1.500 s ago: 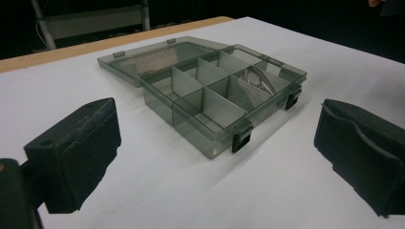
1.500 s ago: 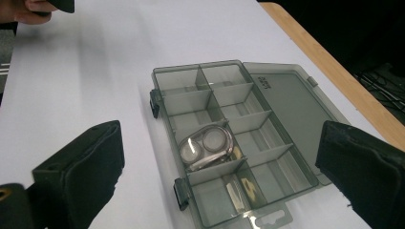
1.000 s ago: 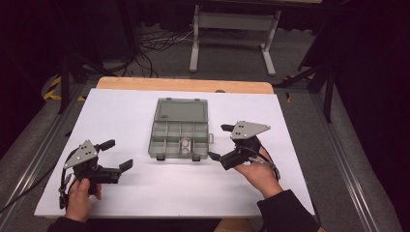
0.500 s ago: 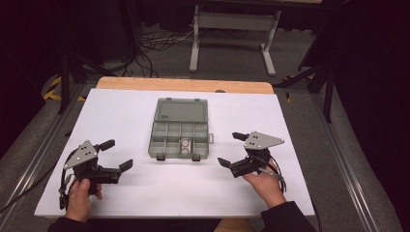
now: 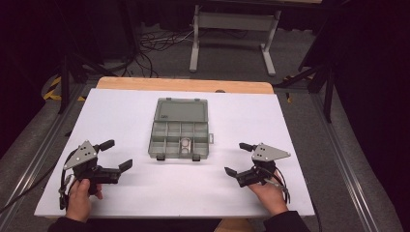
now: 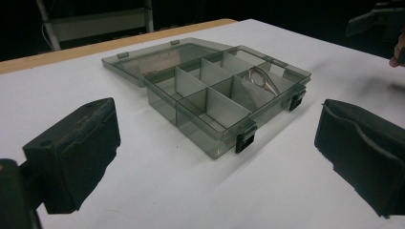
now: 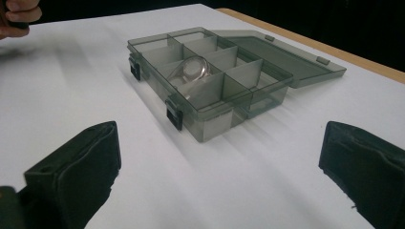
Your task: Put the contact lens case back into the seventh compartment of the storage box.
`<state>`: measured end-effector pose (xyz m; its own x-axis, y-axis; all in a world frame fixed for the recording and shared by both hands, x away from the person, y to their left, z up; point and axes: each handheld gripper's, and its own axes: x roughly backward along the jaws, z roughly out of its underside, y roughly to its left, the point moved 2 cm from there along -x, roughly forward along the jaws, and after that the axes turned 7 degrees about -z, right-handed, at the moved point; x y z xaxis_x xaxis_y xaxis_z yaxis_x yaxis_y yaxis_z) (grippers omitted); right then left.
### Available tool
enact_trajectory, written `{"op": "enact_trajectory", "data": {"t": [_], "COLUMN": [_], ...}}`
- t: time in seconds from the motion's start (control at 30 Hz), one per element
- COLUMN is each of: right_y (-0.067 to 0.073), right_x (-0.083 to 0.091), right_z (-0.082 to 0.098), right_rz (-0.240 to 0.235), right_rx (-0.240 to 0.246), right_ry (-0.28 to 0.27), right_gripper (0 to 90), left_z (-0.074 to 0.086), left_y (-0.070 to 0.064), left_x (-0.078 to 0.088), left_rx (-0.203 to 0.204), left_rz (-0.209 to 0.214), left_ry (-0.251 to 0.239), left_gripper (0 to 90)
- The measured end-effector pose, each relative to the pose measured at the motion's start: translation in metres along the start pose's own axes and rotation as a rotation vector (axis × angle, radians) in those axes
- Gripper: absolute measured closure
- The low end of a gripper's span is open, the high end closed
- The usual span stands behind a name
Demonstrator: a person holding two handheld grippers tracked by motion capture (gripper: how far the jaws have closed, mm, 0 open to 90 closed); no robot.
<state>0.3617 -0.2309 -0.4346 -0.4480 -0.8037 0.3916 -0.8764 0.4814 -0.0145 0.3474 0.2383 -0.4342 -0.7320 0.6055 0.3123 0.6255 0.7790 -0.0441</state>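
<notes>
A grey translucent compartment box (image 5: 180,135) sits at the centre of the white table top (image 5: 300,140), its lid (image 5: 182,109) laid fully open and flat on the far side. The tray's long axis runs left to right across the table; the two black latches (image 5: 159,157) face the person's edge. Dividers split the tray into two rows of small compartments. One front-row compartment, right of centre, holds a rounded, clear-looking object (image 7: 193,69); its exact nature cannot be made out through the tinted walls.

The left gripper (image 5: 112,155) rests low on the table well to the left of the box, held by the left hand (image 5: 80,195), jaws spread wide apart with nothing between them. The right gripper (image 5: 239,158) rests well to the right of the box in the right hand (image 5: 267,195), jaws likewise parted and empty. Both point inward toward the box without touching it.

A bare wooden strip (image 5: 145,83) shows along the table's far edge. Both forearms are cut off at the bottom edge of the high view.
</notes>
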Motion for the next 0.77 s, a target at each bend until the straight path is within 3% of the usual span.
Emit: {"op": "enact_trajectory", "data": {"t": [0.13,0.23,0.77], "right_y": [0.0,-0.001,0.0], "right_x": [0.001,-0.002,-0.002], "right_z": [0.01,0.017,0.015], "right_rz": [0.014,0.014,0.01], "right_rx": [-0.012,-0.018,-0.007], "right_ry": [-0.012,0.009,-0.004], "right_gripper": [0.8,0.8,0.8], "left_z": [0.0,0.0,0.001], "left_y": [0.001,0.001,0.001], "left_x": [0.0,0.0,0.0], "left_rx": [0.008,0.005,0.004], "left_rz": [-0.003,-0.003,-0.004], "left_ry": [0.003,0.004,0.002], "left_gripper": [2.4,2.4,2.4]}}
